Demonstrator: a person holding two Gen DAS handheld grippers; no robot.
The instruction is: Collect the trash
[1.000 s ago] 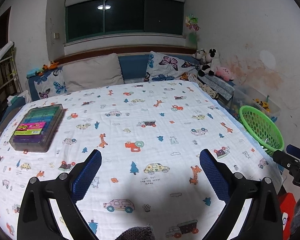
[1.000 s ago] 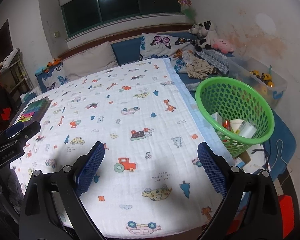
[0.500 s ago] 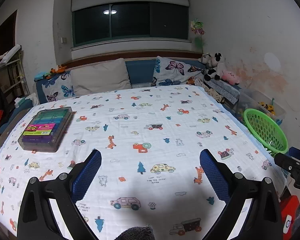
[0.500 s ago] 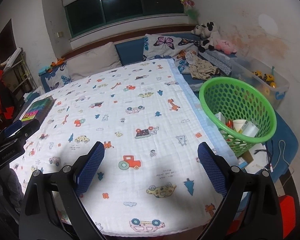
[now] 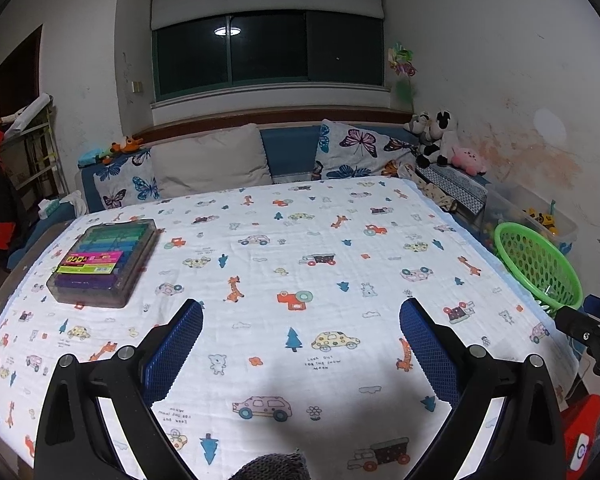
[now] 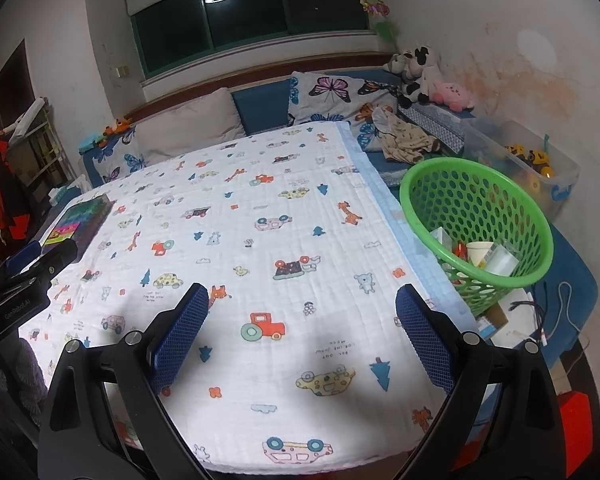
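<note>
A green perforated basket point(image 6: 476, 216) stands beside the bed's right edge, holding a paper cup point(image 6: 480, 249) and several small cartons and wrappers. The same basket point(image 5: 538, 264) shows at the right of the left wrist view. My left gripper point(image 5: 300, 316) hovers open over the near part of the patterned bed sheet point(image 5: 300, 248) with nothing between its blue pads. Above the sheet's near right part my right gripper point(image 6: 302, 300) is open and empty too. The left gripper's body point(image 6: 16, 284) shows at the left edge of the right wrist view.
A clear box of coloured items point(image 5: 102, 262) lies on the sheet's far left. Pillows point(image 5: 212, 162) and plush toys point(image 5: 440, 138) line the headboard. A clear toy bin point(image 6: 532, 164) sits behind the basket. Cables and a box point(image 6: 516, 316) lie on the floor.
Both grippers have drawn back and tilted up, so more of the bed and window shows. The basket sits farther off in both views. Both stay open.
</note>
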